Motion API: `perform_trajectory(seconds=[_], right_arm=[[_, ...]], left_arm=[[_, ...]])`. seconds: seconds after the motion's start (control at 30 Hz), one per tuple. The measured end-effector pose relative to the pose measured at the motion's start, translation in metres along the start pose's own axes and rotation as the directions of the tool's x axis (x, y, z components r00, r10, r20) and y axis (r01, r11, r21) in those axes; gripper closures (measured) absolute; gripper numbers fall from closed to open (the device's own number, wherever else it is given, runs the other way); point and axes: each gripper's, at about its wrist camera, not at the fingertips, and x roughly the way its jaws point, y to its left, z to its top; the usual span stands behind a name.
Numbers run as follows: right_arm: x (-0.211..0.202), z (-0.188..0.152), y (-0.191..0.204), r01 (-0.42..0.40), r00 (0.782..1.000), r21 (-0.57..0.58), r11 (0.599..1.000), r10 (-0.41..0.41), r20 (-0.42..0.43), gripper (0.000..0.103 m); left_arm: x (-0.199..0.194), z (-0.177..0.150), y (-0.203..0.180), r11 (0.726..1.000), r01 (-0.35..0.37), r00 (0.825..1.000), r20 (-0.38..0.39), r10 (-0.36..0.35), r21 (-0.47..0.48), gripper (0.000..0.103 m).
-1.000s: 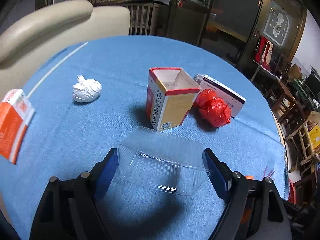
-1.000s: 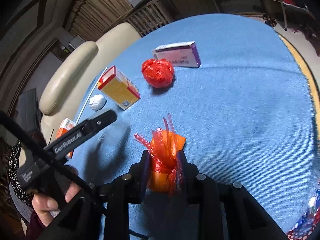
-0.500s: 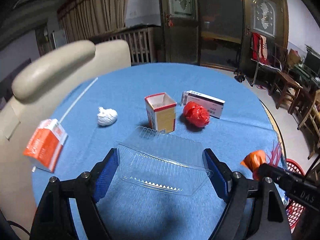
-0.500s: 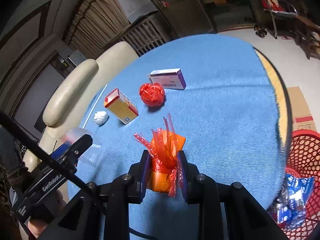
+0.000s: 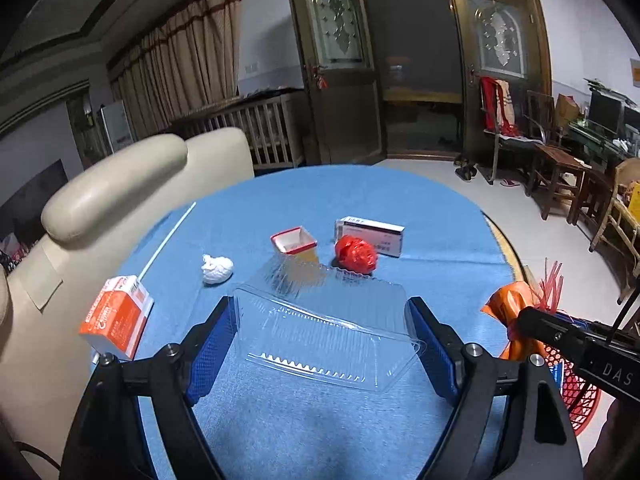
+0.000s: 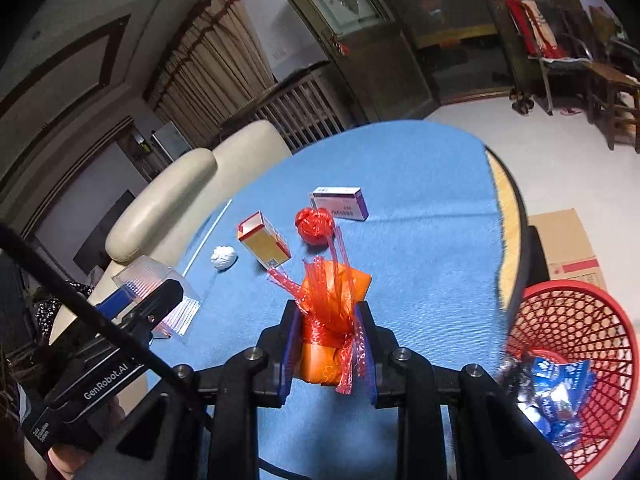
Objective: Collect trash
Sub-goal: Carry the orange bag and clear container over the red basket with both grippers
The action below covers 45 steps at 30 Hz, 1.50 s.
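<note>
The left gripper (image 5: 324, 332) has its jaws clenched on a clear plastic tray (image 5: 326, 330) above the table (image 5: 440, 276); the right gripper (image 6: 329, 344) grasps an orange bag (image 6: 332, 312). In my judgement both loads should travel level to the red basket (image 6: 576, 360) beside the table and be released only once directly over its rim, since the light tray could drift aside.

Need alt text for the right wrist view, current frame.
The right gripper is shut on an orange bag above a blue-covered table, with a red mesh basket of wrappers at right. At left, the left gripper holds a clear plastic tray.
</note>
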Motion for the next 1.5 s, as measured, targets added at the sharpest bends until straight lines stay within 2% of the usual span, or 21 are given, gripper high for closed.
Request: perform_trajectory(seconds=[0.2,0.43,0.8,1.5], right_arm=[[-0.029,-0.002,-0.011,0.002,0.999,-0.002,1.0,-0.002,0.045,0.074],[-0.051,-0.002,-0.03,0.014,0.997,0.016,1.0,-0.015,0.08,0.074],[-0.061,-0.007,-0.059,0.027,0.997,0.073,0.997,-0.033,0.075,0.074],[-0.081,-0.013,-0.091,0.05,0.994,0.13,0.99,-0.062,0.091,0.074]], left_arm=[[-0.018,0.002,-0.019,0.999,-0.003,1.0,0.029,0.002,0.043,0.018],[-0.022,0.006,-0.038,0.997,0.008,0.999,0.032,-0.011,0.081,0.018],[-0.021,0.007,-0.058,0.993,0.024,0.999,0.019,-0.026,0.119,0.018],[-0.021,0.001,-0.091,0.981,0.064,0.998,-0.004,-0.065,0.185,0.018]])
